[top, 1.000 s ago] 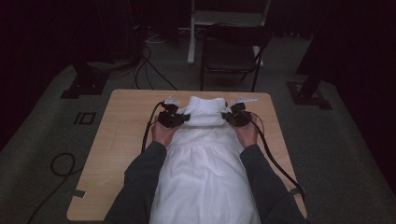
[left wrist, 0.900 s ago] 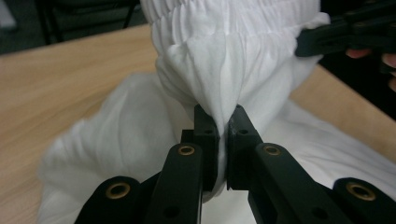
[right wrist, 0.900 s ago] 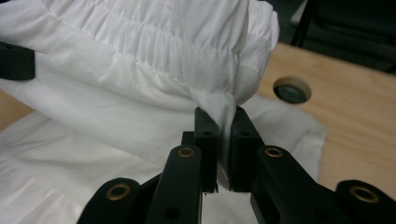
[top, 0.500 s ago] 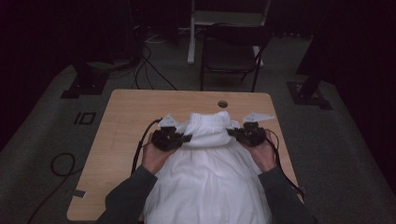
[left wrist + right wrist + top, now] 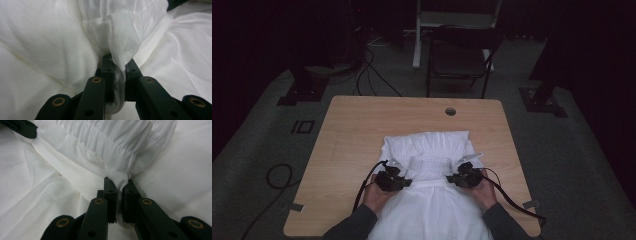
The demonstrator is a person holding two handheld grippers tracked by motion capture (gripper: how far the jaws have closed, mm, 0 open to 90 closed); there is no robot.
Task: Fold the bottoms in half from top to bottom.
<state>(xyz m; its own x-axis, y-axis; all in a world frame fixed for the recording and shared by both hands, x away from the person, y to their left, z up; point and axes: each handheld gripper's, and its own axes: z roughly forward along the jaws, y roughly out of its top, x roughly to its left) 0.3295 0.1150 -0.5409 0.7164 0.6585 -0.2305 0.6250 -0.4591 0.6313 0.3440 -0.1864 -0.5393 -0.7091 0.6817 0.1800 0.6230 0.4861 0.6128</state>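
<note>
A: Where is the white garment?

B: On the near half of a wooden table, spilling over its front edge; the gathered band is folded back between both grippers.

A: The grippers?

B: The left gripper and right gripper each pinch a fold of its cloth; the left jaws have just eased slightly.

A: Free space?

B: The table's far half lies bare; beyond stands a dark chair on grey carpet.

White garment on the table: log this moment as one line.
item: white gathered-cloth garment on light wooden table | left gripper: shut on cloth fold | right gripper: shut on gathered edge | stage: folding
</note>
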